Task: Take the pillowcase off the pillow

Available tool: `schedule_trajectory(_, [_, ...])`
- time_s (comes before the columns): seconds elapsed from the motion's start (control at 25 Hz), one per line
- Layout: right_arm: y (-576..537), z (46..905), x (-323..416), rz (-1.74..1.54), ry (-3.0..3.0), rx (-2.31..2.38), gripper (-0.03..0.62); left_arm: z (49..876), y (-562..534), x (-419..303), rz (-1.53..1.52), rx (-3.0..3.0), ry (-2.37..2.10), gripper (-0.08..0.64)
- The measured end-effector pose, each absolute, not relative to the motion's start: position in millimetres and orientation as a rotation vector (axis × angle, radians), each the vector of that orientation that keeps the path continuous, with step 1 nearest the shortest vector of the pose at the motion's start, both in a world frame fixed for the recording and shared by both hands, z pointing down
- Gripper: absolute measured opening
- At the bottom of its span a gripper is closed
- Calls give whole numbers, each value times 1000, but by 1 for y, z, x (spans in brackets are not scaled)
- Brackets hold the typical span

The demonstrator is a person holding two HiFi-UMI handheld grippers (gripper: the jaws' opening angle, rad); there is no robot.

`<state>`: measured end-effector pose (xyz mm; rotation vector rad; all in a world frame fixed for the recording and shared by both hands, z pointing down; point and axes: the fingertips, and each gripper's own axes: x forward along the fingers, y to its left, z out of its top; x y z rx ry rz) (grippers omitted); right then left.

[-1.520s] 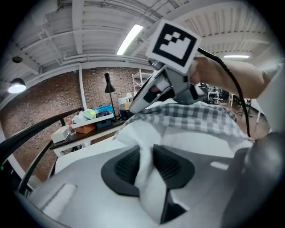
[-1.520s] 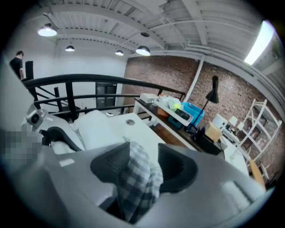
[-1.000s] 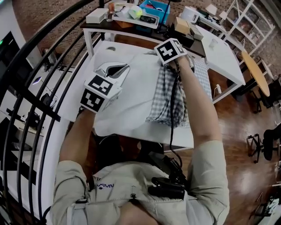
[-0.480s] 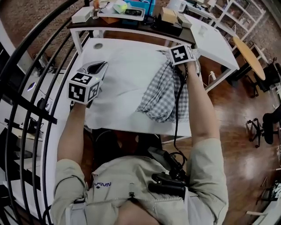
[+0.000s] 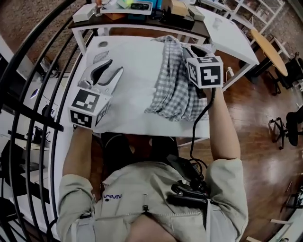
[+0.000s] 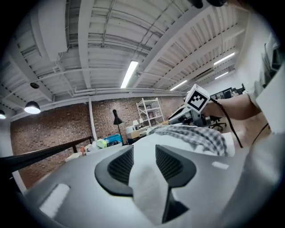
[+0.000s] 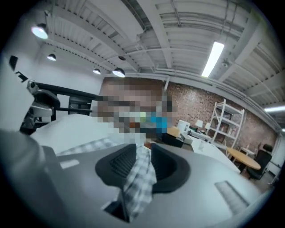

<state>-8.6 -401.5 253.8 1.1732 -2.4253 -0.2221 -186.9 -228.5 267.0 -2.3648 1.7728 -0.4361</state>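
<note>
A white pillow [image 5: 132, 80] lies on the white table [image 5: 187, 132]. The grey checked pillowcase [image 5: 175, 85] is bunched along its right side and reaches up toward the far edge. My left gripper [image 5: 115, 66] is over the pillow's left end; its jaws have just been opening and stand apart, with a fold of white pillow fabric [image 6: 147, 187] still lying between them. My right gripper [image 5: 199, 47] is at the pillowcase's right edge. Its jaws have just been opening too, and a strip of the checked pillowcase [image 7: 140, 178] hangs loose between them.
A dark cluttered bench [image 5: 142, 7] runs along the far side, and a second white table [image 5: 222, 33] stands at the right. A black railing [image 5: 28, 94] curves down the left. A round wooden table [image 5: 270, 52] and chairs are on the wooden floor at the right.
The pillowcase was drawn off to the pillow's right side and is now bunched higher there. The right gripper came nearer and rolled; the left swung out and back. Both pairs of jaws now stand parted.
</note>
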Motion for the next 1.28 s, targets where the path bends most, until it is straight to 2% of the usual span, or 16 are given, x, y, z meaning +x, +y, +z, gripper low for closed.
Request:
schedule_trajectory(0.16, [-330,254,3,-237,-2530,1111,106,275,-193,-138,-488,-2411,1608,175])
schedule_trajectory(0.32, [-271,285,16,-161,-2563,1102,140,301,-173,-104,-579,-2449,1494,228])
schedule_trajectory(0.44, [-238,316,21,-84,-2561,1102,158,332,-165,-89,-681,-2474,1431,266])
schedule_trajectory(0.6, [-215,362,19,-47,-2494,1079,160,377,-171,-89,-828,-2437,1471,280])
schedule_trajectory(0.64, [-215,370,17,-67,-2465,1085,160,386,-175,-92,-856,-2407,1502,261])
schedule_trajectory(0.68, [-216,375,17,-102,-2433,1100,145,390,-179,-96,-869,-2372,1535,196])
schedule_trajectory(0.72, [-218,378,17,-146,-2399,1120,103,390,-182,-101,-869,-2342,1565,109])
schedule_trajectory(0.8, [-222,376,24,-242,-2334,1159,35,379,-183,-107,-842,-2315,1599,50])
schedule_trajectory(1.04, [-250,336,70,-449,-2174,1351,23,310,-191,-135,-723,-2236,1635,31])
schedule_trajectory(1.28, [-298,323,156,-425,-2011,1558,15,280,-190,-169,-560,-2295,1728,31])
